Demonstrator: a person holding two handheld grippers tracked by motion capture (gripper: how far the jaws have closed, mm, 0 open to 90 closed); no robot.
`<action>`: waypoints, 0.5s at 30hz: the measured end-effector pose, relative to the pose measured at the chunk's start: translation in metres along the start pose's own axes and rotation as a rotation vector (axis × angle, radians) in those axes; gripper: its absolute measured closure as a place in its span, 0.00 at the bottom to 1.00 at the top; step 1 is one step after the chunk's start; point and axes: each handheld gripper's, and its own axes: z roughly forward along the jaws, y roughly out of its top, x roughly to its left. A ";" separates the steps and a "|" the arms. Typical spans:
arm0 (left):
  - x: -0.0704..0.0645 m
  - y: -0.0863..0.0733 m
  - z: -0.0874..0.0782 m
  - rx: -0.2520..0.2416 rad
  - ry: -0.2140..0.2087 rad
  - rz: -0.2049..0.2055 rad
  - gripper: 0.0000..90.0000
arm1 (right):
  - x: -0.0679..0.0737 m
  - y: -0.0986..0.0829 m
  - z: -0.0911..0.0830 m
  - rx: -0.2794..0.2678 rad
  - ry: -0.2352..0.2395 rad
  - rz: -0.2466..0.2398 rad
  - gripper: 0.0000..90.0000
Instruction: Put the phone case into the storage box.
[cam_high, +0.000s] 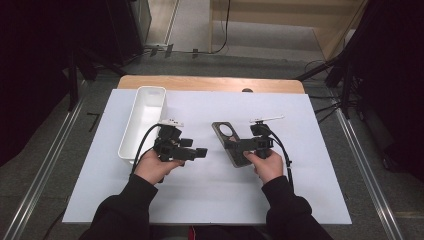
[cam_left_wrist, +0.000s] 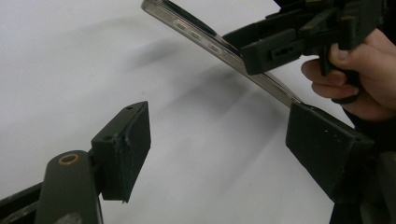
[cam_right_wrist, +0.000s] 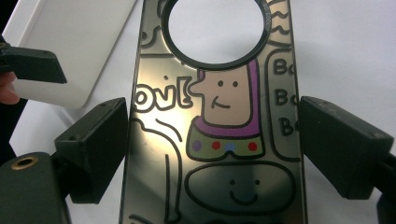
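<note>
A phone case (cam_high: 231, 143), dark and printed with cartoon figures and a large round camera hole, is held by the right gripper (cam_high: 242, 145) near the middle of the white worktop (cam_high: 210, 200). In the right gripper view the phone case (cam_right_wrist: 219, 140) is seen lying between the two black jaws, which press against its long edges, left and right, about halfway down its length; the round hole lies beyond the jaws, at the far end. The right gripper is thus closed on the phone case, gripping it across its width. In the left gripper view the phone case (cam_left_wrist: 219, 49) is seen edge-on and tilted, its far end raised off the worktop, with the right gripper (cam_left_wrist: 275, 44) clamped on it and the person's right hand (cam_left_wrist: 359, 74) on the handle behind.

The left gripper (cam_high: 192, 153) is held to the left of the phone case, well apart from it in the high view, with its jaws pointing toward the case. In its own view the jaws stand wide apart with nothing between them but bare worktop (cam_left_wrist: 70, 70), so the left gripper is open; the lower end of the phone case is seen just above its right jaw, and whether the two touch cannot be told.

A white tray (cam_high: 142, 120) lies on the worktop to the left of the phone case, beyond the left gripper. In the right gripper view the tray (cam_right_wrist: 79, 42) is seen just beside the left edge of the phone case.
</note>
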 end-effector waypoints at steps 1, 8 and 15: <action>0.000 0.001 0.001 0.000 0.005 -0.009 0.24 | 0.000 0.000 0.000 -0.002 0.001 0.000 0.12; 0.002 0.012 0.007 0.002 0.028 -0.040 0.24 | 0.000 -0.001 0.000 -0.014 -0.005 0.002 0.12; 0.002 0.020 0.012 -0.007 0.036 -0.060 0.25 | 0.000 -0.002 0.002 -0.015 -0.008 0.009 0.12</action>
